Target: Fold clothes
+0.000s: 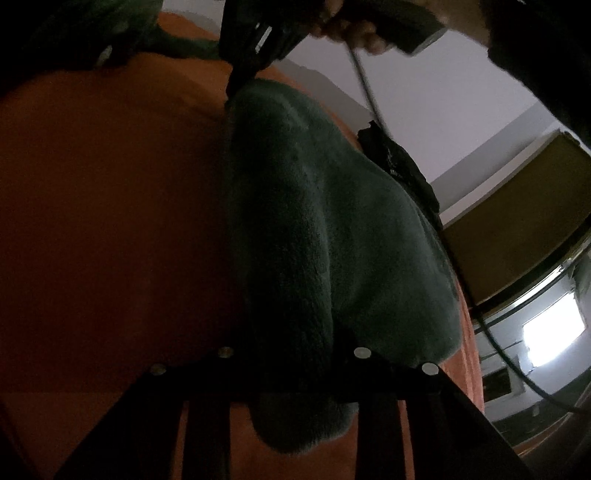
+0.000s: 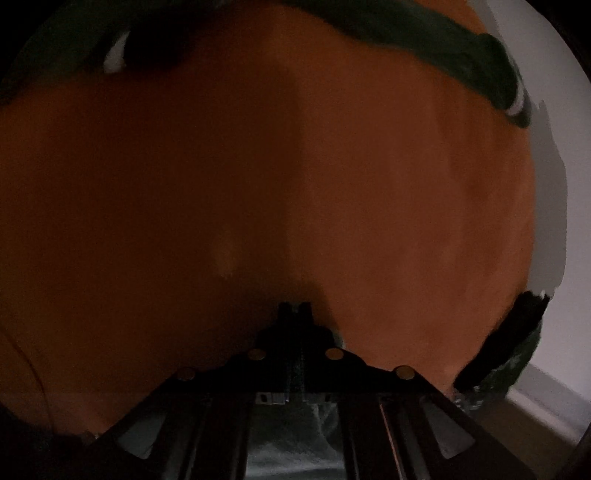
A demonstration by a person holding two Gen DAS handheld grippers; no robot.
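Note:
A green fleece garment (image 1: 332,229) hangs stretched over the orange bed cover (image 1: 110,184) between my two grippers. Its lower end is bunched in my left gripper (image 1: 295,373), whose fingers are hidden in the dark fleece and look closed on it. My right gripper (image 1: 236,83), held by a hand (image 1: 354,33), pinches the top corner. In the right wrist view that gripper (image 2: 294,306) shows its fingers together above the orange cover (image 2: 369,184), with pale green fleece (image 2: 288,443) bunched low between the finger bases.
More green cloth (image 2: 443,37) lies along the far side of the bed. A dark garment (image 1: 399,162) sits at the bed's edge by the wall. A cable (image 1: 369,96) hangs from the right gripper. An olive panel (image 1: 517,214) and a bright light (image 1: 550,332) are on the right.

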